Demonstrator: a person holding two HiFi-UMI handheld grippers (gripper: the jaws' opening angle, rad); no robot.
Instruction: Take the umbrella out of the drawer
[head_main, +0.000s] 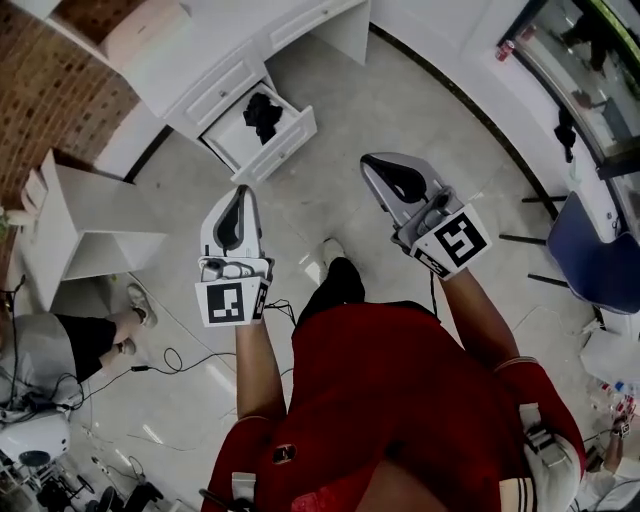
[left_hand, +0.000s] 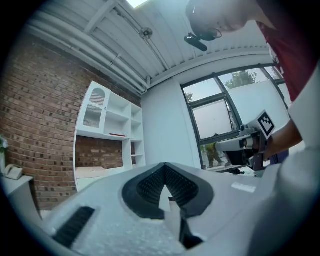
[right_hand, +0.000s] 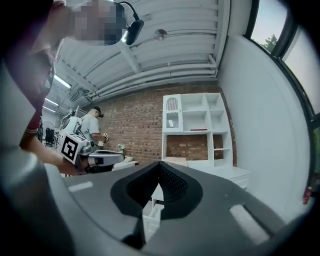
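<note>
You are holding both grippers out level above the pale floor (head_main: 400, 100). Left gripper (head_main: 240, 195): jaws are pressing together, pinching nothing. Right gripper (head_main: 385, 172): jaws are likewise sitting closed and empty. The black umbrella (head_main: 265, 115) is lying bunched inside the open white drawer (head_main: 290, 140), ahead of both grippers and well apart from them.

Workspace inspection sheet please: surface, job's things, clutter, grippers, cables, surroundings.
Surface: grey tiled floor.
Job's things: drawer open; dark umbrella inside.
Clutter: equipment at lower left.
Grippers: left gripper and right gripper shut, empty, short of the drawer.
Cables: cable loose on the floor.
Surroundings: brick wall, white cabinet, blue chair, bystander.
</note>
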